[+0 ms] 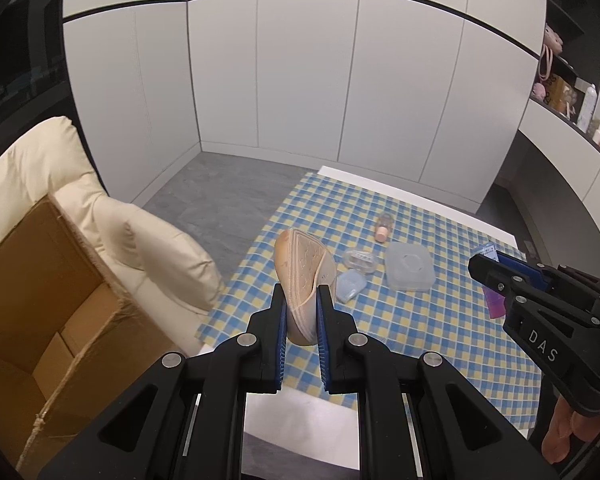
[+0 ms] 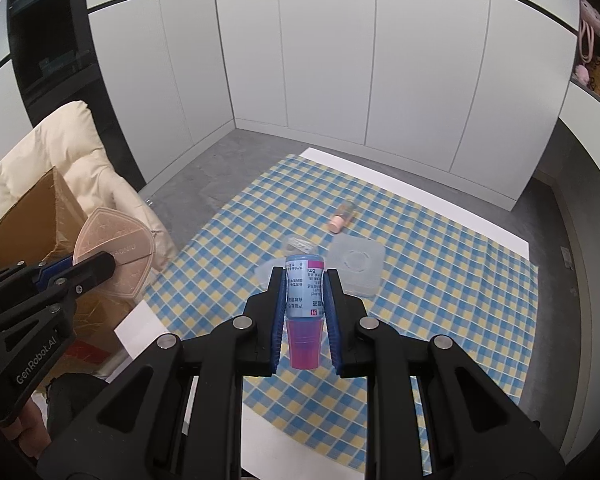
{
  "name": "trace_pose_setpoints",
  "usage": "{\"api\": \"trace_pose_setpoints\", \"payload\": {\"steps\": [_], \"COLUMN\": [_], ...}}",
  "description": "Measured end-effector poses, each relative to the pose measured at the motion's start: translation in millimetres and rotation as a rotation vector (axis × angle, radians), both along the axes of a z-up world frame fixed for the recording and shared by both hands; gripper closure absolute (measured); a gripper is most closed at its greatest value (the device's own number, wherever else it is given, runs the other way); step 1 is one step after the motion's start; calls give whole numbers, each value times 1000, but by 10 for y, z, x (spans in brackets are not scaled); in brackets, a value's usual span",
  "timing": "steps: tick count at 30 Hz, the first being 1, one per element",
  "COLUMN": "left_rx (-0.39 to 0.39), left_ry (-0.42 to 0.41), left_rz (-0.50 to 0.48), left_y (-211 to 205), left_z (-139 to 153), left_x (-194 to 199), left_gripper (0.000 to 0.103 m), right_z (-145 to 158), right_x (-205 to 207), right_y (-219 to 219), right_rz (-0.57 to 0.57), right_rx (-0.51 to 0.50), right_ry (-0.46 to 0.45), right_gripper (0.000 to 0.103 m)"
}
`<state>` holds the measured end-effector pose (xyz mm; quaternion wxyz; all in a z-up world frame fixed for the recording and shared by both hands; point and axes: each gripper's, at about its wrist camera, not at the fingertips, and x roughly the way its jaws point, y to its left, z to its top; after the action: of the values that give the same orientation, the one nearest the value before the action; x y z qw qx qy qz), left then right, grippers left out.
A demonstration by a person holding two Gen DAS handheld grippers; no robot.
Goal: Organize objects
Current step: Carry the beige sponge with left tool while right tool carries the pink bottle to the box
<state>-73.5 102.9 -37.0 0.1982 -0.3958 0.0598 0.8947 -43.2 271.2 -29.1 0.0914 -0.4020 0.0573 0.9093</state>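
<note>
My left gripper [image 1: 302, 294] is shut on a flat beige-pink shield-shaped compact [image 1: 300, 268], held edge-on above the table's near left corner. In the right wrist view that compact [image 2: 114, 252] shows its face, with the left gripper [image 2: 100, 263] in front of the cardboard box. My right gripper [image 2: 304, 276] is shut on a small blue-labelled bottle [image 2: 303, 286] with a magenta cap pointing back at the camera. The left wrist view shows the right gripper [image 1: 485, 261] at the right with the bottle's cap [image 1: 496, 304] below it.
On the blue-and-yellow checked cloth [image 1: 420, 340] lie a small pink bottle [image 1: 383, 229], a clear case [image 1: 360, 261], a translucent square box [image 1: 410, 267] and a light blue pouch [image 1: 350, 286]. An open cardboard box [image 1: 40, 300] rests on a cream chair [image 1: 60, 184] at the left.
</note>
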Motion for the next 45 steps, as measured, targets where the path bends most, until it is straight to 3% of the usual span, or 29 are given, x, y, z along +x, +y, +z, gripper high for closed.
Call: {"api": "trace_pose_setpoints", "payload": {"steps": [17,30,45], "left_rx": [31,25,34], "left_ry": [2,25,37], "left_rz": [119,132,182], "left_y": [-604,-650,-979], "left_z": [53,104,178], "left_x": [-152,-112,-37], "left_gripper": [90,90,90], "right_z": [62,66,170], "right_x": [-219,-276,-363], "right_y": [-465,-551,-828], "right_rz": [91,108,156], "right_rx": [20,9,-4], "right_ry": [9,12,32], "right_gripper": [84,84,84]}}
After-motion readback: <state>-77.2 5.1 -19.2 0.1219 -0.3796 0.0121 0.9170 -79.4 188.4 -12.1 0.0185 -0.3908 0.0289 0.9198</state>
